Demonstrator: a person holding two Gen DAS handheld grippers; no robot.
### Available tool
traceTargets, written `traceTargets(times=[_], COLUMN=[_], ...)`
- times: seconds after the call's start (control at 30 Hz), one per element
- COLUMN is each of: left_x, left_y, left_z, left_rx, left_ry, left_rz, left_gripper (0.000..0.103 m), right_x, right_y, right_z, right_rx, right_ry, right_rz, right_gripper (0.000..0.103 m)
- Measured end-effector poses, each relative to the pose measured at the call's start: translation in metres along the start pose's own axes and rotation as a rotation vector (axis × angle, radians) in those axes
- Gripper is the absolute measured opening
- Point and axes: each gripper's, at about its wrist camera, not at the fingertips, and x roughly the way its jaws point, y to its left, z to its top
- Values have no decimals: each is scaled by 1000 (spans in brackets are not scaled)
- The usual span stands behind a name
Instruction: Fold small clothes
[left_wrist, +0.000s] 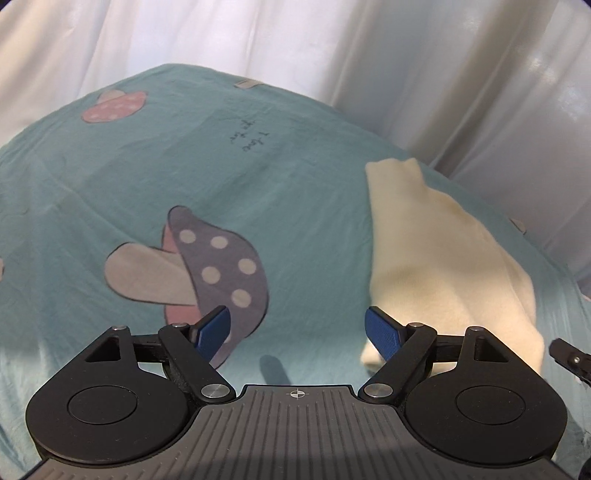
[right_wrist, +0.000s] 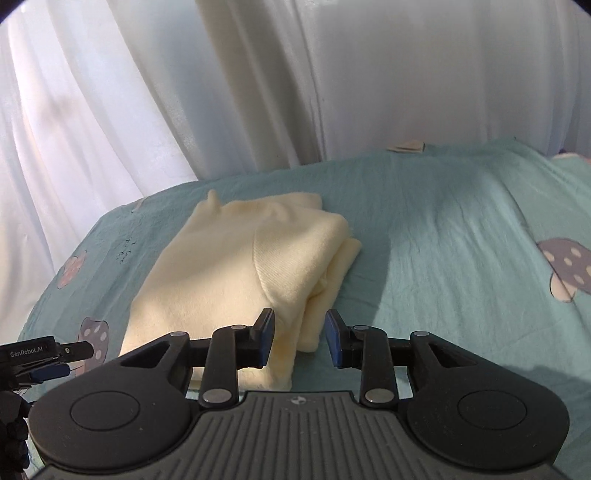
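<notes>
A cream knit garment (right_wrist: 236, 266) lies folded in layers on the teal bedsheet (right_wrist: 443, 229). My right gripper (right_wrist: 300, 339) hovers at its near corner. The jaws stand partly apart, and a fold of the cloth shows in the gap, but the pads do not press on it. In the left wrist view the same cream garment (left_wrist: 443, 266) lies to the right. My left gripper (left_wrist: 298, 328) is wide open over bare sheet beside it, with nothing between its blue pads (left_wrist: 216, 328). Its right finger overlaps the garment's near edge in the picture.
The bedsheet (left_wrist: 110, 177) carries mushroom prints (left_wrist: 207, 266) and some small writing. White curtains (right_wrist: 147, 92) hang close behind the bed's far edge. The right gripper's tip (left_wrist: 569, 356) shows at the left view's right edge, and the left gripper (right_wrist: 44, 354) at the right view's left edge.
</notes>
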Motion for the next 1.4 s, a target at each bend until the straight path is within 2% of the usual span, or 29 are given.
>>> traceTargets(times=[0.13,0.2,0.27,0.4,0.47,0.63,0.7,0.77,0.8,0.83,0.87,0.9,0.97,1.07,1.17,1.23,1.3,1.4], left_x=[14,30,47,65,65,60,52,41,35,30,25,21,15,3,-5,-9,-13,-16], left_y=[-40,-55,-63,-53,-54,-51,-48,-42,-40,-39,-40,-40,-40,-42,-47,-51,-53,-54], left_z=[8,7,3,-7,-11,-16,-18,-24,-28,-35,-42,-49,-61,-71,-69,-63,-56,-43], left_rx=[109,152,181,145,183,204,204,220,235,266,298,322,356,404,435,452,452,432], left_ry=[-26,1,53,108,86,89,116,135,143,170,200,224,253,241,247,256,255,253], left_rz=[-50,-58,-33,-34,-26,-18,-17,-22,-23,-5,20,37,59,94,132,136,109,105], left_gripper=[90,90,90,96,98,98,98,98,98,98,98,98,99,100,101,102,102,102], right_x=[23,39,53,54,54,53,52,46,40,33,26,20,11,4,2,3,2,-1], right_y=[36,49,53,62,63,66,68,66,65,65,65,65,64,61,63,68,72,71], right_z=[4,-2,-10,-24,-26,-26,-23,-23,-25,-27,-31,-36,-47,-59,-57,-53,-49,-38], right_rx=[-90,-138,-156,-288,-312,-319,-299,-255,-236,-222,-210,-198,-181,-132,-95,-118,-144,-117], right_ry=[19,44,82,57,58,67,113,183,212,240,275,306,353,428,485,498,490,460], right_rz=[60,58,45,20,18,3,-3,1,13,34,50,50,34,-14,-104,-147,-165,-179], right_gripper=[29,29,29,29,29,30,31,40,54,79,90,97,98,99,99,99,99,99])
